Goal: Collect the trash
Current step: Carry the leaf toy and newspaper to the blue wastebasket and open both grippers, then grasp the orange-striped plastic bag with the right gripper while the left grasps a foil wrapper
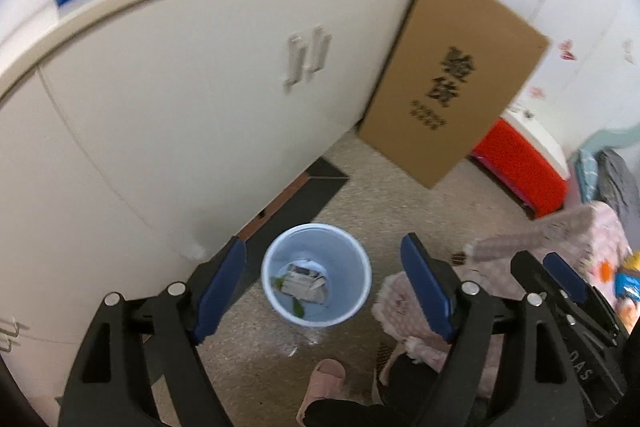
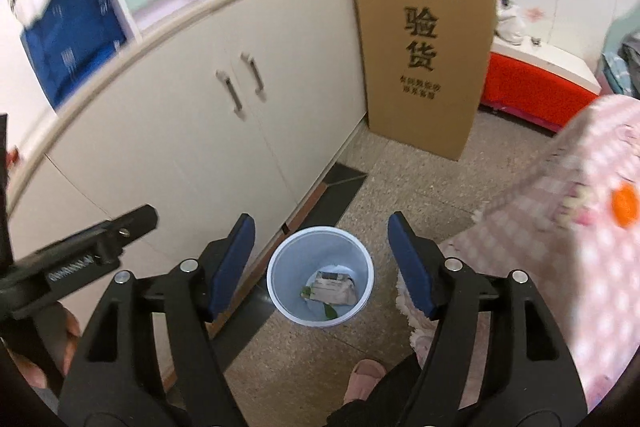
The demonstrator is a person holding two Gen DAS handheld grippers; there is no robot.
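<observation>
Left wrist view looks down on a pale blue bin point(image 1: 316, 275) standing on the floor point(image 1: 380, 187) just beside the white cabinet point(image 1: 180, 87); a crumpled wrapper point(image 1: 306, 283) and some green scraps point(image 1: 298, 309) already lie inside it. The left gripper point(image 1: 324, 291) and the right gripper point(image 2: 320, 263) both hover above the bin, fingers spread with nothing between them, so whatever was carried looks dropped. By my reading, this piece is done. Near the bin the floor shows only a pink slipper point(image 1: 324, 383); whether more trash remains elsewhere cannot be told.
</observation>
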